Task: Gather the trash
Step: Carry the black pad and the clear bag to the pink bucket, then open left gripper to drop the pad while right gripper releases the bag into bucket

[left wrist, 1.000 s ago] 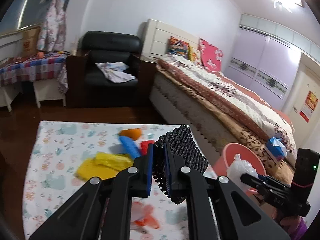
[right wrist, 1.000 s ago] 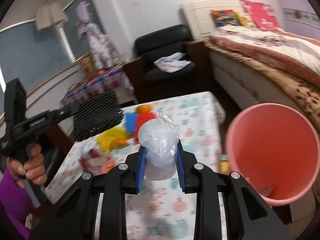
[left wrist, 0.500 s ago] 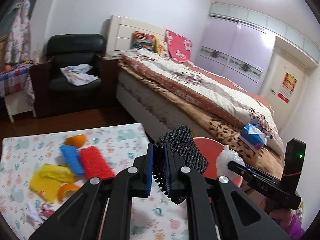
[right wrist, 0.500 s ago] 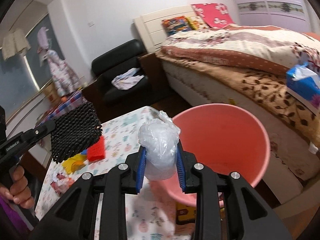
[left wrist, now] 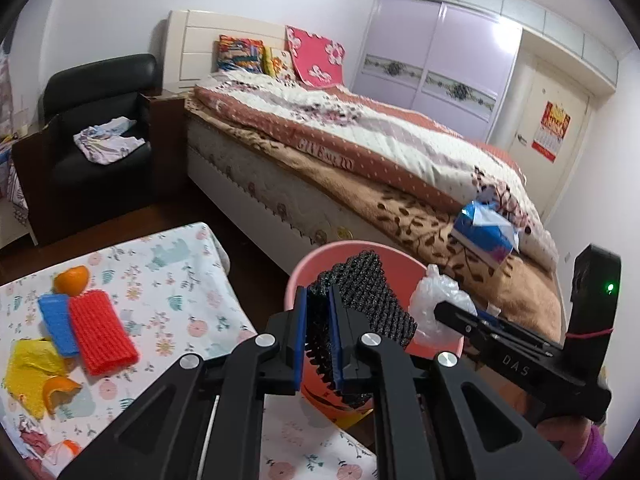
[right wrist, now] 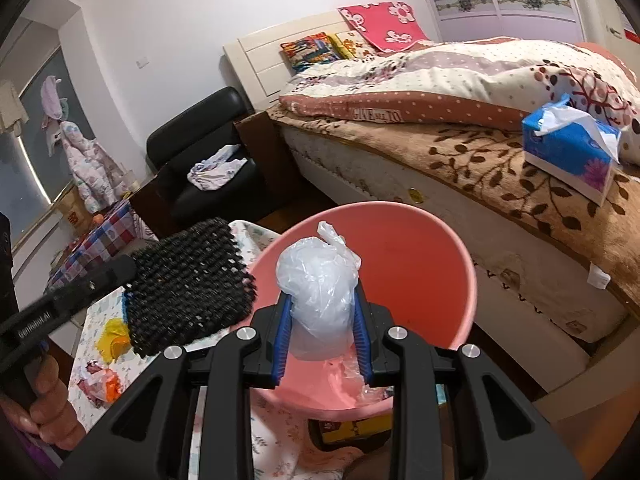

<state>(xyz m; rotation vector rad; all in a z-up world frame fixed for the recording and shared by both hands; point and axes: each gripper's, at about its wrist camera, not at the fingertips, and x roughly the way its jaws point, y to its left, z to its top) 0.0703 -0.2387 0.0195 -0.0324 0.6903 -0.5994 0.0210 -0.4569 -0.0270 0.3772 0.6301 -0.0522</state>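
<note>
My left gripper is shut on a black foam net sleeve, held over the near rim of the pink bucket. In the right wrist view that black sleeve hangs at the bucket's left rim. My right gripper is shut on a crumpled clear plastic bag above the mouth of the pink bucket. The same bag shows in the left wrist view, right of the sleeve.
On the floral tablecloth lie a red net sleeve, a blue one, yellow wrapping and orange peel. A bed with a blue tissue box stands behind the bucket; a black armchair beyond.
Both grippers swung right from the table to the pink bucket. The black sleeve and the plastic bag now hang over its mouth. Neither grip changed.
</note>
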